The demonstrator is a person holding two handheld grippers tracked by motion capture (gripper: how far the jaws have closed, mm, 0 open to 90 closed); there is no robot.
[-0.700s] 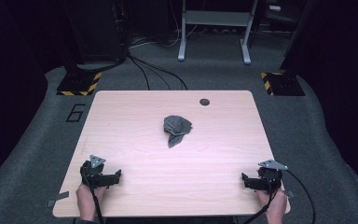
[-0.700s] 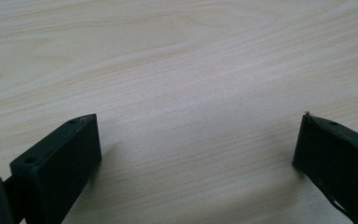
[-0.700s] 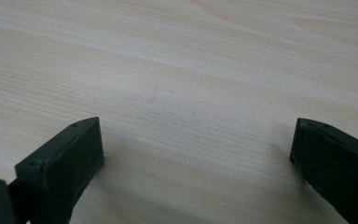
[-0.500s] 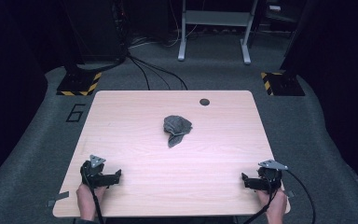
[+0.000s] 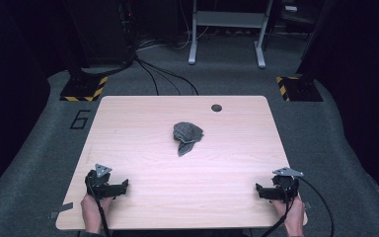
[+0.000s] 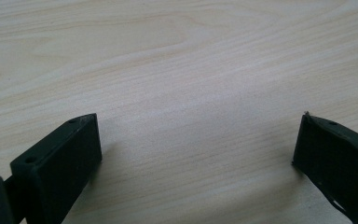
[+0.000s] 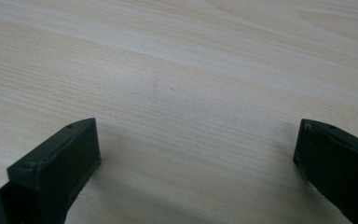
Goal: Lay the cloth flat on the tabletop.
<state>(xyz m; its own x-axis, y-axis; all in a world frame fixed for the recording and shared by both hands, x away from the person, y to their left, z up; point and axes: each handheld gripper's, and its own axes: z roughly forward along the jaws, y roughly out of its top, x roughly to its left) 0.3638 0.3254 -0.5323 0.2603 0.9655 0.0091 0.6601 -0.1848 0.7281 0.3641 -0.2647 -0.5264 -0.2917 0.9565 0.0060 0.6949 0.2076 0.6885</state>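
- Crumpled dark grey cloth (image 5: 186, 137) lay bunched near the middle of the light wooden table (image 5: 143, 123), a bit toward the far edge.
- Left gripper (image 5: 123, 186), black w/ grey plate, rested at near-left corner, well apart from the cloth; fingers (image 6: 65, 158) spread wide, nothing betw. them but bare wood.
- Right gripper (image 5: 258, 190) sat at near-right corner, also well apart from the cloth; its fingers (image 7: 63, 161) wide open too, holding nothing.
- Small dark round hole (image 5: 216, 107) near the far edge, beyond the cloth.

Grey cloth (image 5: 186, 136) mid-table (image 5: 138, 123); 2 grippers near edge.
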